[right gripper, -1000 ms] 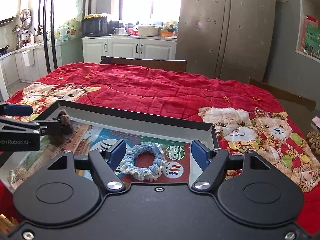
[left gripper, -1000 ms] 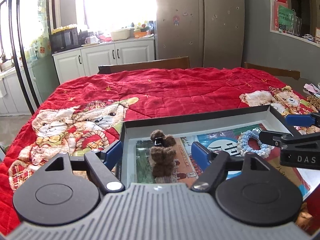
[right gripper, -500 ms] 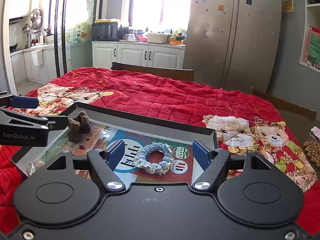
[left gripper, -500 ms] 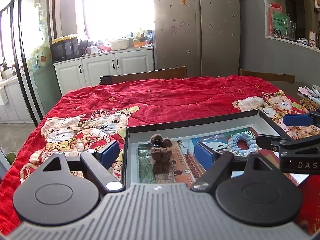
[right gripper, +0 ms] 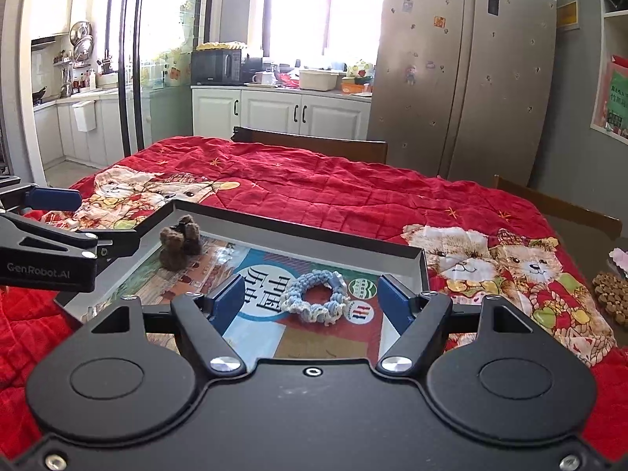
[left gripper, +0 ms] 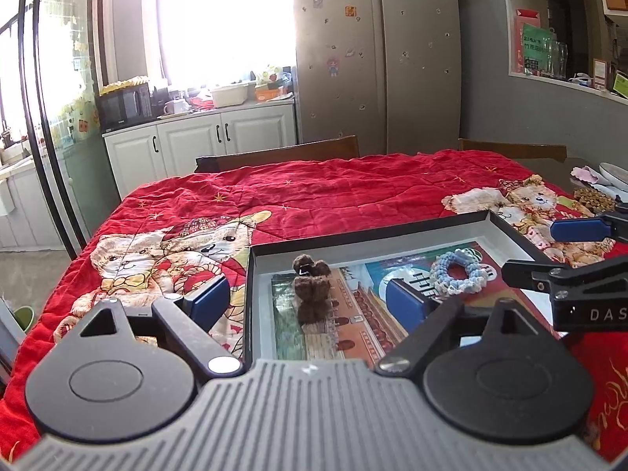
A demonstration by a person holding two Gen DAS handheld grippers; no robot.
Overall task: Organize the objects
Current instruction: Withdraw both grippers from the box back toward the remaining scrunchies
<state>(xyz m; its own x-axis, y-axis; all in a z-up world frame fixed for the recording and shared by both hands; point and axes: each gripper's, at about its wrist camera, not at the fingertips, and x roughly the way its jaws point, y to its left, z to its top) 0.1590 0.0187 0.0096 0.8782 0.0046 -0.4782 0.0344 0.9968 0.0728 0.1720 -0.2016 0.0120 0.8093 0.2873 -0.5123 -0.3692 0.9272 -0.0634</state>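
Lying inside the black-rimmed tray [left gripper: 369,229] are one brown plush hair clip [left gripper: 312,288] and one blue crocheted scrunchie [right gripper: 316,296], well apart. Left gripper [left gripper: 306,300] straddles the tray's left rim, jaws widening (nothing pinched); right gripper [right gripper: 308,300] hangs spread over its near edge, empty.

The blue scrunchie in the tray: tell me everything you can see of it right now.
The blue scrunchie is a ruffled ring of light blue and white yarn, seemingly crocheted or braided, with an open centre. It lies flat on the printed sheets lining the shallow black-rimmed tray, toward its right side, well apart from the brown knitted toy at the left. It sits ahead of the right tool, framed between the blue pads, but neither pad touches it. Nothing else rests on it.
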